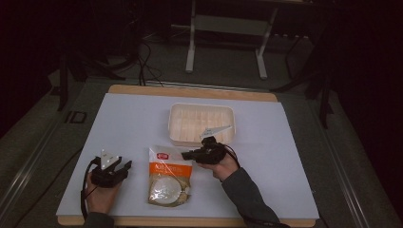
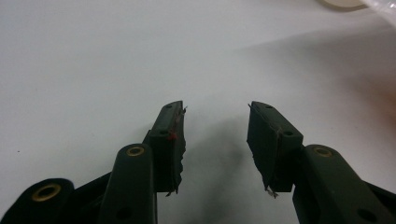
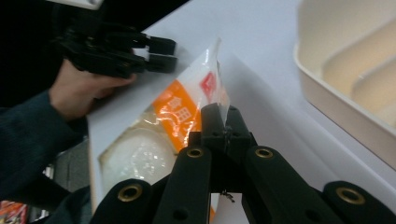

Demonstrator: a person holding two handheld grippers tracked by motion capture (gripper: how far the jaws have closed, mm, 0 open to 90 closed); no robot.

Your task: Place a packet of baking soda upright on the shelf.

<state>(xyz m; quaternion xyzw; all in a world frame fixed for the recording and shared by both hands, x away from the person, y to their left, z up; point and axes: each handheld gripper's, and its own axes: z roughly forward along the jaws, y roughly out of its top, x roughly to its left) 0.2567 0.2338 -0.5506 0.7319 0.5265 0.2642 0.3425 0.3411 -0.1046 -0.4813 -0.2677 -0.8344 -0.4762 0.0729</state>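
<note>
A clear and orange food packet (image 1: 167, 175) with a round white cake inside lies at the front middle of the white mat (image 1: 123, 123). My right gripper (image 1: 187, 154) is shut on the packet's upper right edge. In the right gripper view, its jaws (image 3: 223, 122) pinch the packet's (image 3: 154, 140) thin sealed edge, and that side is tilted up off the mat. My left gripper (image 1: 124, 166) rests at the front left, apart from the packet. It is open (image 2: 215, 126), with nothing but bare mat between its jaws.
A cream ribbed tray (image 1: 170, 118) stands behind the packet near the mat's middle, close to my right gripper; its rim (image 3: 327, 93) shows at the right of the right gripper view. The left hand and its gripper (image 3: 161, 51) sit beyond the packet there. Dark floor and a stand lie behind the table.
</note>
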